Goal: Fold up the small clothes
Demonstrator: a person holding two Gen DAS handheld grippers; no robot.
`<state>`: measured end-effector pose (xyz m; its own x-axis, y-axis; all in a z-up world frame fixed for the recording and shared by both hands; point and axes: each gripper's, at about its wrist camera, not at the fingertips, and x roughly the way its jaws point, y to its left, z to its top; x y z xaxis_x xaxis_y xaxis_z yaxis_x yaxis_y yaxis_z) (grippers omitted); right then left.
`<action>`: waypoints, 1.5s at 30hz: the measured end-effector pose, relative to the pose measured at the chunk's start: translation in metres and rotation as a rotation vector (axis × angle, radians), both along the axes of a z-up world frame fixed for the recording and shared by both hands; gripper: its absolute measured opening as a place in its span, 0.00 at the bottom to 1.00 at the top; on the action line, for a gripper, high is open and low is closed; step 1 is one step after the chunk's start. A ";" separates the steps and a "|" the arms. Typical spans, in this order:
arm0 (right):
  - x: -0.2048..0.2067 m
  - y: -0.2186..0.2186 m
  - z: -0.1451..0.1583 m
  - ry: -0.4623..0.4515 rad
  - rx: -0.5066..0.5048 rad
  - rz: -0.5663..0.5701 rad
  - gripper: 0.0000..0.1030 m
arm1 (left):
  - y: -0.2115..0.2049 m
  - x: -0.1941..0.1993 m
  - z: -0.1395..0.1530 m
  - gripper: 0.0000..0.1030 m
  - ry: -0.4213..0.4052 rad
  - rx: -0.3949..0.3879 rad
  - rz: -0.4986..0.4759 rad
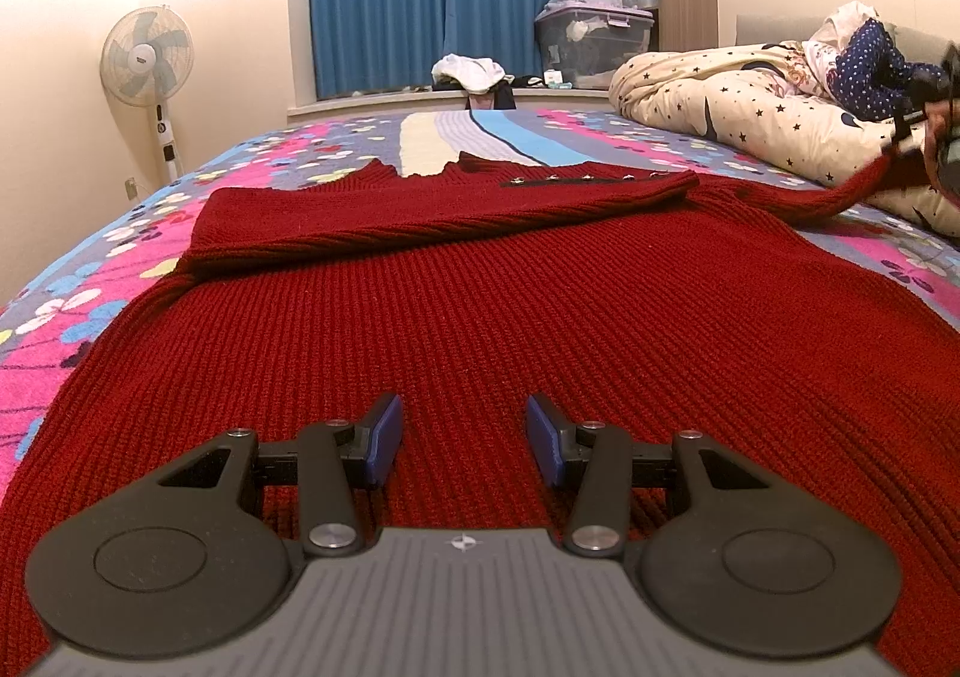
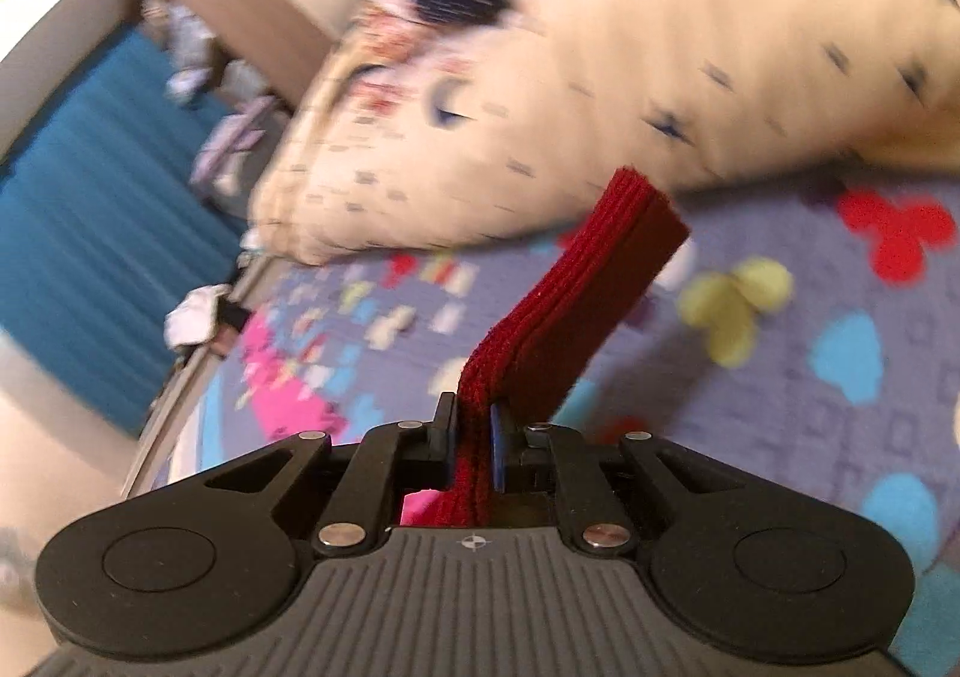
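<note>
**Sleeve cuff clamped on the right, left fingers apart over the sweater**

A red sweater (image 1: 510, 281) is spread flat on the bedspread (image 1: 108, 281); its ribbed body fills the space ahead of and beneath the left gripper (image 1: 463, 431), whose blue-padded fingers (image 1: 384, 431) are held apart with only knit seen between them; whether the pads touch the cloth cannot be told. One sleeve is laid folded across the chest, beyond the fingertips; the other sleeve (image 1: 840, 197) is drawn out to the right of them, lifted off the bed toward a blurred dark shape at the frame edge. The right gripper (image 2: 474, 425) is closed on the cuff (image 2: 600, 281); the red band is pinched between the fingers and juts up past their tips. A duvet (image 2: 540, 95) is seen beyond the cuff, much blurred.
</note>
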<state>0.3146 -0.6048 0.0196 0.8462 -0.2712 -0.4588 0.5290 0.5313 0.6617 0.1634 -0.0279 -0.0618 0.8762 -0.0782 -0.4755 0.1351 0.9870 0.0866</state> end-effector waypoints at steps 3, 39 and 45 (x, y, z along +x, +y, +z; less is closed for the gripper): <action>0.000 0.028 0.035 -0.047 -0.113 0.062 0.10 | -0.002 0.005 0.010 0.50 0.042 0.015 0.005; 0.016 0.288 -0.004 0.292 -0.767 0.852 0.33 | 0.203 0.200 0.077 0.35 0.304 -0.443 0.182; 0.040 0.304 -0.022 0.311 -0.845 0.843 0.33 | 0.184 0.206 0.071 0.35 0.275 -0.342 0.183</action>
